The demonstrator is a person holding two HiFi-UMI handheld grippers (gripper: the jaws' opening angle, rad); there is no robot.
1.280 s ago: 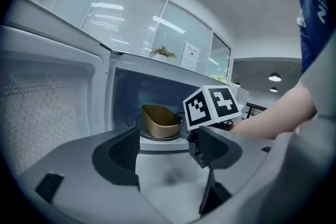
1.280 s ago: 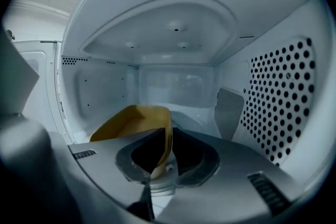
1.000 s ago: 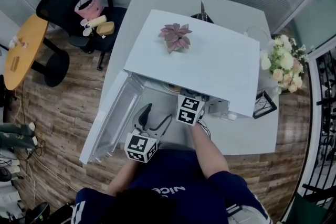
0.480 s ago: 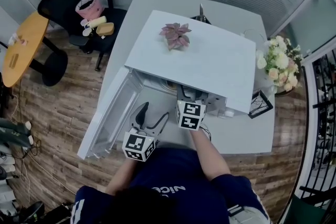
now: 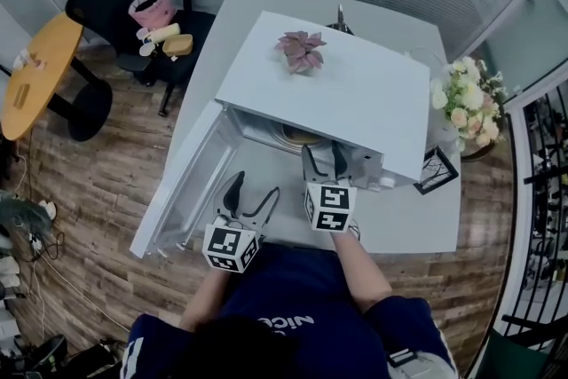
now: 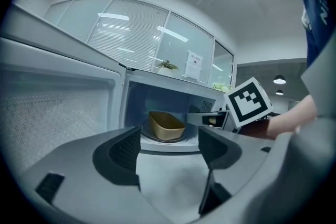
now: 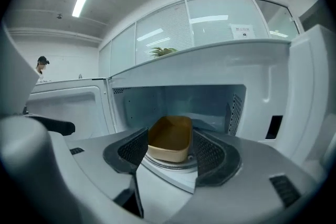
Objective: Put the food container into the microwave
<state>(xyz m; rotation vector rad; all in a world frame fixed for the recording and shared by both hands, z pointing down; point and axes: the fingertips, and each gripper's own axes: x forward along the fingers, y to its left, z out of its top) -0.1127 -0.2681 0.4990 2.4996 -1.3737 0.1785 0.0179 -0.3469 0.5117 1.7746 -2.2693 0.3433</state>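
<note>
Food container (image 7: 169, 144) sits in the microwave (image 7: 236, 63), dead ahead of the right gripper (image 7: 169, 153), its empty jaws just opened; left gripper (image 6: 169, 147) gapes empty too.

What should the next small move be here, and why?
Probably swing the door shut with the left gripper: the container already sits on the turntable inside the microwave, the right gripper has just opened its fingers, clear of it, and the door stands wide open.
</note>
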